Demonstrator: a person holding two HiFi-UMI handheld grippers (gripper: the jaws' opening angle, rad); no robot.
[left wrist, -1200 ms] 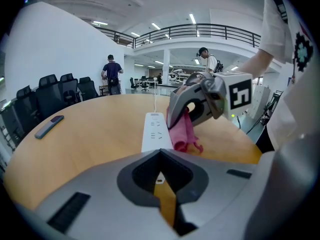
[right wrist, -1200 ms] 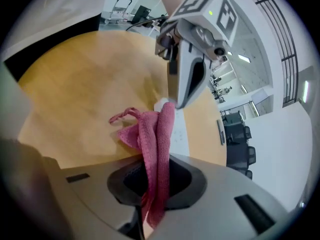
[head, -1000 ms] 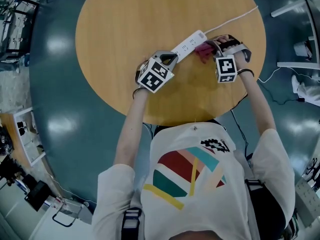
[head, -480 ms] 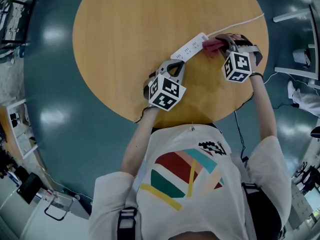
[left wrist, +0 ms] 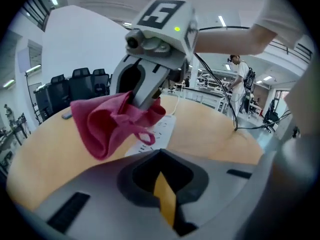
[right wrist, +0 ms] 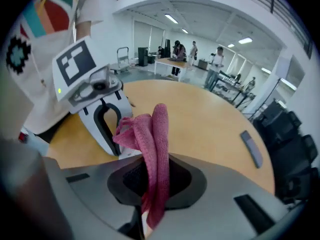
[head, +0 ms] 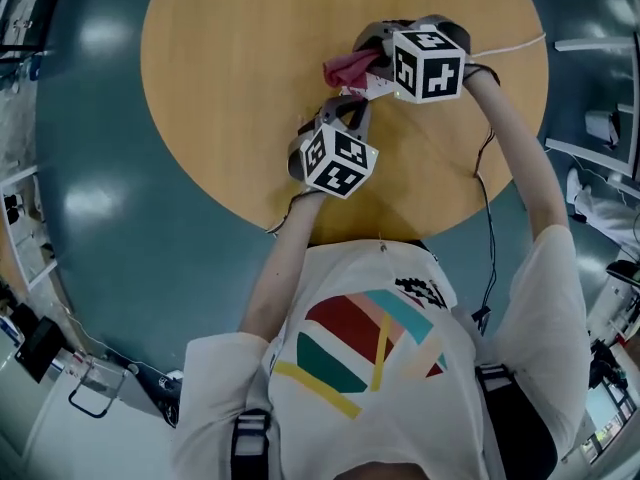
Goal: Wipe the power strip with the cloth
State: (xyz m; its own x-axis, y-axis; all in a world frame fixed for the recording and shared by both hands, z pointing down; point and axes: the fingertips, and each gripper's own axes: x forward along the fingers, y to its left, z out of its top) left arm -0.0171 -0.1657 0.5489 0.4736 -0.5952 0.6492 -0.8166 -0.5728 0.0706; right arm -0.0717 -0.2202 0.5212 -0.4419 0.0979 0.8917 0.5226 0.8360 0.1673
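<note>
Looks about mid-wipe, probably more passes to go: pink cloth (head: 345,68) pinched tight in the right gripper (head: 370,58), dangling over the white power strip (left wrist: 161,130) lying sockets-up on the far right of the table (head: 240,58), with the left gripper (left wrist: 164,196) clamped shut on nothing, parked right at the strip's near end.

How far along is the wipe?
Done: the cloth is picked up, the right gripper shut on it. In hand: it hangs over the power strip, with the left gripper shut and empty at the strip's near end. Left: likely wiping along the strip.
</note>
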